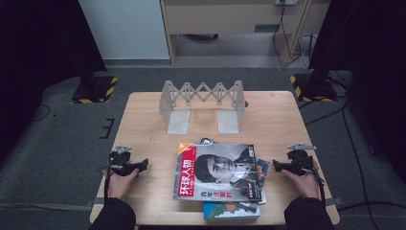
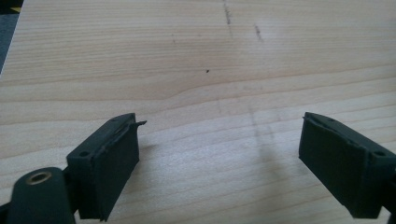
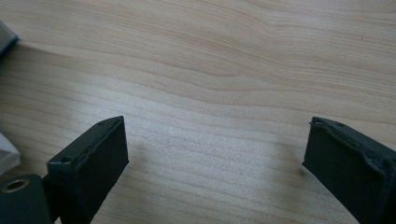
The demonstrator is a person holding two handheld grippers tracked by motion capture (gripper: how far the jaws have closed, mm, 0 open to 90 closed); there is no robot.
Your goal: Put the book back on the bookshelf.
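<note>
A pile of magazines (image 1: 219, 177) lies at the front middle of the wooden table (image 1: 143, 124), a red-edged cover with a portrait on top. A grey expanding book rack (image 1: 203, 103) stands toward the back. My left gripper (image 1: 141, 165) rests on the table left of the pile, apart from it. My right gripper (image 1: 276, 165) rests to the pile's right. In the left gripper view my left gripper (image 2: 219, 135) has its jaws wide apart over bare wood. My right gripper (image 3: 217, 140) is open the same way, nothing between its jaws.
A blue-covered book (image 1: 230, 211) pokes out under the pile at the table's front edge. A corner of it or a magazine (image 3: 7, 39) shows at the left of the right gripper view. Black stands (image 1: 91, 86) flank the table on the grey floor.
</note>
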